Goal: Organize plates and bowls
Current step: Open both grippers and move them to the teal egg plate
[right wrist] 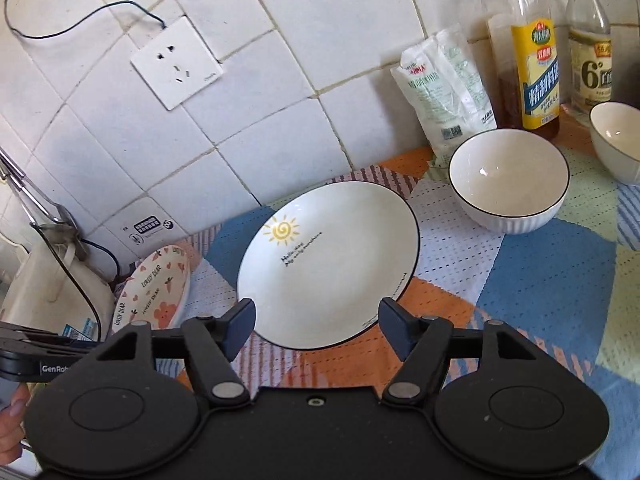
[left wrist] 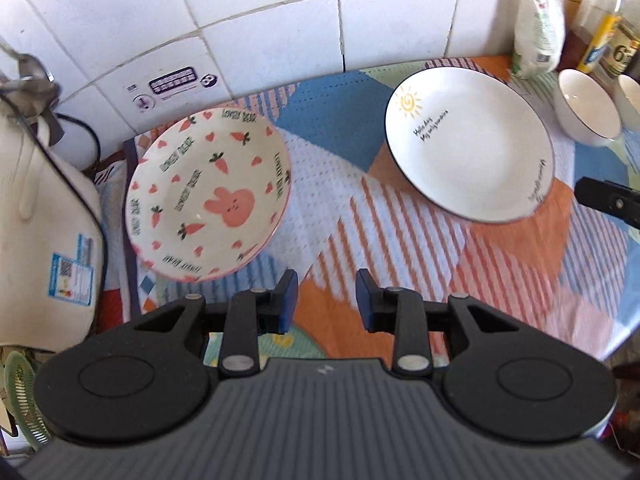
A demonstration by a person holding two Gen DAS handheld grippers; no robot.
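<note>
Right wrist view: sun plate (right wrist: 332, 268) lies flat, face up.

Rabbit-and-carrot plate (left wrist: 208, 196): pink rim, flat on the patchwork cloth (left wrist: 328, 128) at its left end, nr the back edge. White sun plate (left wrist: 470, 144): dark rim, flat, mid-cloth, apart from it. Two white bowls, upright, empty, twd the right back corner: ribbed bowl (right wrist: 508, 180) just beside sun plate, second bowl (right wrist: 616, 140) further right.

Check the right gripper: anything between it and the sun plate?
Nothing visible. The right gripper stands open and empty just short of the sun plate, only bare tablecloth between. The white bowl sits off to the side.
</note>
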